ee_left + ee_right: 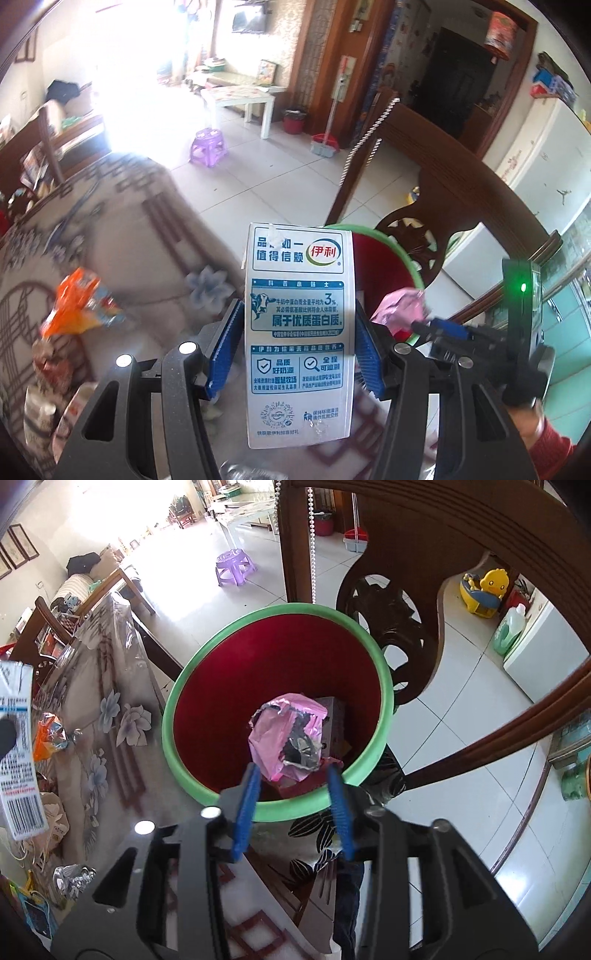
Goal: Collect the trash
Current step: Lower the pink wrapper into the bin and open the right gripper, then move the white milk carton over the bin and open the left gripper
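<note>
- Left gripper (pixel 299 343) is clamped on a white milk carton (pixel 297 332), upright above the tabletop (pixel 122 236), near the bin.
- Right gripper (pixel 295 801) spread apart; pink wrapper (pixel 288 734) sits between its tips over the green-rimmed red bin (pixel 207 657) — contact unclear.
- Bin's bottom mostly hidden.
- Orange wrapper (pixel 79 302) blurred, far left.

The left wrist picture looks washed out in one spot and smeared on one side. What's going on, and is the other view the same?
Left wrist view: window glare whitens the far room, the orange wrapper on the table is blurred, yet the milk carton reads sharp. Right wrist view: milder glare at top, the pink wrapper and bin crisp; fisheye bends the chair frame.
</note>
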Tool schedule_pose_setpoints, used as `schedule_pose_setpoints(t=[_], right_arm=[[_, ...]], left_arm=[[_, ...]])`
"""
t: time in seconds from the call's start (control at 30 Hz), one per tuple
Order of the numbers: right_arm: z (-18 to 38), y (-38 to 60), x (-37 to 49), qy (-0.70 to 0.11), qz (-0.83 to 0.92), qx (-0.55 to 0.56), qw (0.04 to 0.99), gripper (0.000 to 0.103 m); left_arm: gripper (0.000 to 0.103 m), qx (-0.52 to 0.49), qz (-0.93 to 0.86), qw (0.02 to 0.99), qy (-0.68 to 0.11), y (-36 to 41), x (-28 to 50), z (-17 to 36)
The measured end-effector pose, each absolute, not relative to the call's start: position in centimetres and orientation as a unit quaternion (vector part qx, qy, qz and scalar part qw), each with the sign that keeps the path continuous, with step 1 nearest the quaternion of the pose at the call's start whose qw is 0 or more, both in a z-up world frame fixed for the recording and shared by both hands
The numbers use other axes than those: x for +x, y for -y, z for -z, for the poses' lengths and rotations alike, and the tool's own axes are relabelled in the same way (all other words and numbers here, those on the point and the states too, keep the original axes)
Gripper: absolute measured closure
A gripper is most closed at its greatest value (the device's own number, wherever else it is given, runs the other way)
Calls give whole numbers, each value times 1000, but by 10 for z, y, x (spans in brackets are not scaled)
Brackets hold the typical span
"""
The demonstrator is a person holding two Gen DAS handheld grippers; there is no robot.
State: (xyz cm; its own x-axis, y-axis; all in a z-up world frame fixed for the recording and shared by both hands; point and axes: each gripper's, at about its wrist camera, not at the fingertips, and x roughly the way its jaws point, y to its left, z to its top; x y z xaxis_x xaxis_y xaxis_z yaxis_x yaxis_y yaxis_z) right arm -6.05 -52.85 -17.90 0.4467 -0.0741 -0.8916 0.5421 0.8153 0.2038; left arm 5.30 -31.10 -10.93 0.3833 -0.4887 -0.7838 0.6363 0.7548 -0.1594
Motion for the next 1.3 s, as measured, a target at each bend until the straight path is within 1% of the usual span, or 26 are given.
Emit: schedule_pose_setpoints(t=[0.07,0.1,0.17,0.2,0.3,0.37,0.5,0.77,0.87,0.97,1.0,1.13,1.3], right_arm=[[174,529,-65,-487,191,240,818,57],[171,529,-67,-486,194,243,817,55],[163,530,-74,-478,205,251,817,27],[158,531,-79,-468,209,256,820,25],[142,532,-90,-452,225,251,826,25],[134,534,-92,-450,232,243,828,18],[119,535,-98,-438,250,222,834,18],[103,541,-102,-409,265,219,845,17],[103,542,-103,-409,265,220,845,17],[103,540,-103,-410,267,219,844,17],[102,538,-105,-409,267,219,845,17],[96,531,-101,-404,264,206,851,17],[85,509,-90,-401,241,180,865,17]], left_arm=[[49,89,355,825,-431,329,53,106],[49,92,365,822,-427,339,53,105],[49,103,377,817,-423,355,54,106],[49,108,384,814,-422,363,54,106],[49,124,395,809,-418,378,51,108],[49,130,398,807,-417,385,50,109],[49,143,396,804,-420,397,52,116],[48,149,397,794,-436,420,58,126],[44,151,397,793,-436,421,60,126],[35,150,399,797,-429,419,60,122],[35,149,399,797,-428,419,61,122],[35,134,398,803,-423,405,59,112],[35,93,378,820,-420,362,57,95]])
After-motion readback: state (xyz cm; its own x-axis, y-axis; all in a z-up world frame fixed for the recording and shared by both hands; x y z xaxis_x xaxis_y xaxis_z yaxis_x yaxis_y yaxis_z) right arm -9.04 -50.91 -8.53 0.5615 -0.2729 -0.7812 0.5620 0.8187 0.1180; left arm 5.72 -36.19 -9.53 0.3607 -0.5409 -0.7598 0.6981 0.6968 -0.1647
